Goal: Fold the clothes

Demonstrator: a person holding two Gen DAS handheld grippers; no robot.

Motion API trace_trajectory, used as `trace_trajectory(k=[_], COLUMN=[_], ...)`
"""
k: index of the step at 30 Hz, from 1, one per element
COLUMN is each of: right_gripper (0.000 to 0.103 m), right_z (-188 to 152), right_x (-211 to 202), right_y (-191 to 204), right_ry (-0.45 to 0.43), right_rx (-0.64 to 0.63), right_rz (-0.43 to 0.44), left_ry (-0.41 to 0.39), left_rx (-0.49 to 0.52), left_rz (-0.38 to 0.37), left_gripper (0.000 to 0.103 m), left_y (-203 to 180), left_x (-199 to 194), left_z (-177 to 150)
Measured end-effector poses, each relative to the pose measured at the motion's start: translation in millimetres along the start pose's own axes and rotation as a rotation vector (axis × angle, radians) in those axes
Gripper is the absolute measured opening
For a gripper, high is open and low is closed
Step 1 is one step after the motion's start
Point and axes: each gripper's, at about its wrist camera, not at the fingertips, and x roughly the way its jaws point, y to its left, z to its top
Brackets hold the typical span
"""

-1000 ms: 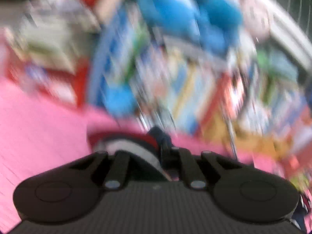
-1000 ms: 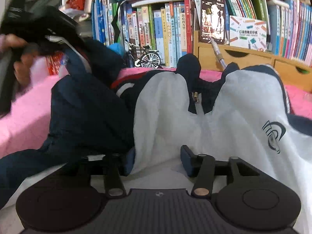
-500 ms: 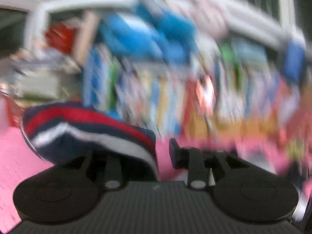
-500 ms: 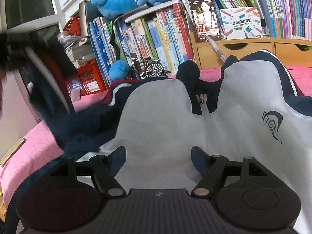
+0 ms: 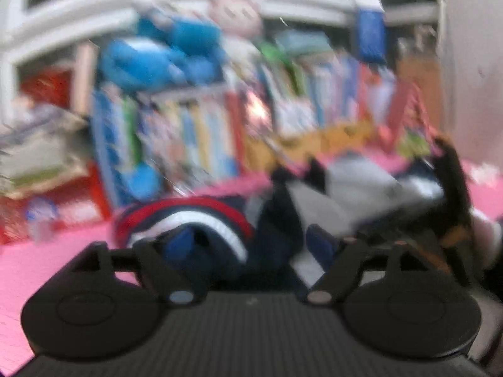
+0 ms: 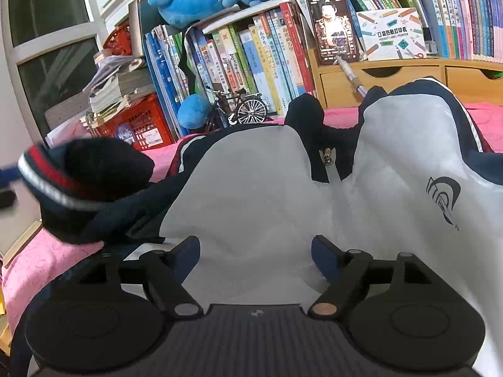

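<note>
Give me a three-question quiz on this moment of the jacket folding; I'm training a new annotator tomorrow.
1. True or false: the right gripper is shut on the white jacket.
2. Which colour is the bedspread under the jacket: A) green, B) pink, C) grey?
3. Fill in: the striped cuff of the sleeve is raised at the ____ side of the right wrist view.

Key
1. False: its fingers stand wide apart over the white front panel.
2. B.
3. Left. In the blurred left wrist view the cuff lies just ahead of the open left gripper.
</note>
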Motion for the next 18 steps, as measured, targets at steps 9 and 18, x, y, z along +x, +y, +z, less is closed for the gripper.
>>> trace_trajectory(k=[9,18], right_gripper=[0.079,0.102], right_z=[0,67], right_x=[-3,-75], right_y=[-1,-6], right_ry=[-0.016,-0.265], right_rx=[0.017,0.102], right_rz=[0.009,0.092], left_ry=[0.130,0.115], left_rx=[-0.435,0.362], left_rz=[0.112,-0.122], left_gripper=[0.065,0.067], left_y=[73,-88], left_x=[83,112], left_z=[-16,-19])
